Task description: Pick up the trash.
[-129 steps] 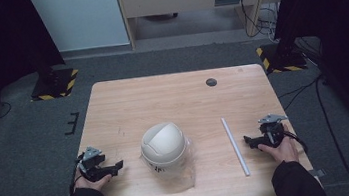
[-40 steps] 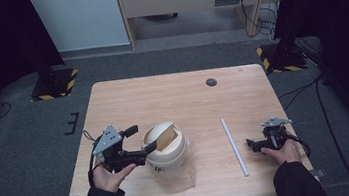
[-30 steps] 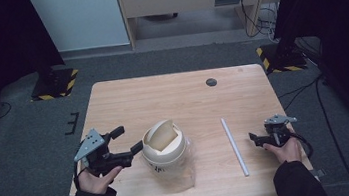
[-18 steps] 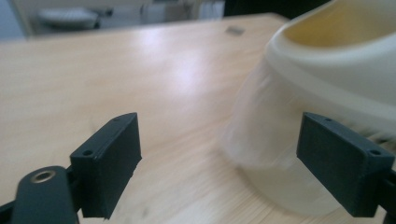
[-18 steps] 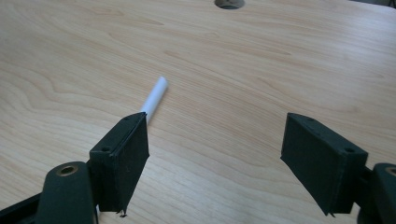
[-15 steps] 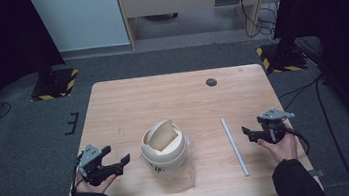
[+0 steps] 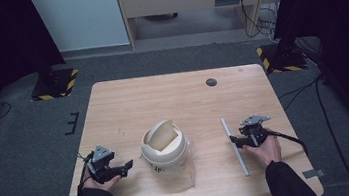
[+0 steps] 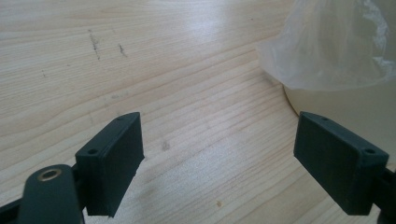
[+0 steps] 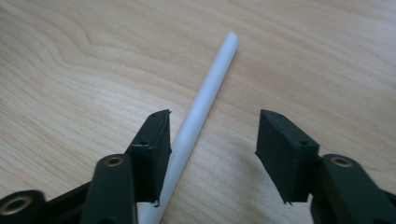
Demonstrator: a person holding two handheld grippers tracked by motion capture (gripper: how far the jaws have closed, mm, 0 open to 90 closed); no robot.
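- Right gripper [image 9: 212, 149]: jaws have just been closing, half open; rod [image 9: 201, 100] between them, against one jaw, ungripped.
- Centre on rod before squeezing.
- Left gripper [image 8: 219, 154]: jaws wide, empty, beside bin [image 7: 164, 144].
- Rod lies right of bin on table [image 7: 172, 93].

White rod [image 9: 201, 100], cream bin [image 7: 164, 147], pale wood-grain table [image 7: 173, 103]

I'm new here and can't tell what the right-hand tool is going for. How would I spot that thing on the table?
Start at the wooden table and find the cream bin near its front middle. Look right of it to the right gripper. The white rod lies flat there, between the gripper's open jaws; it is the table's one long, thin, straight thing.
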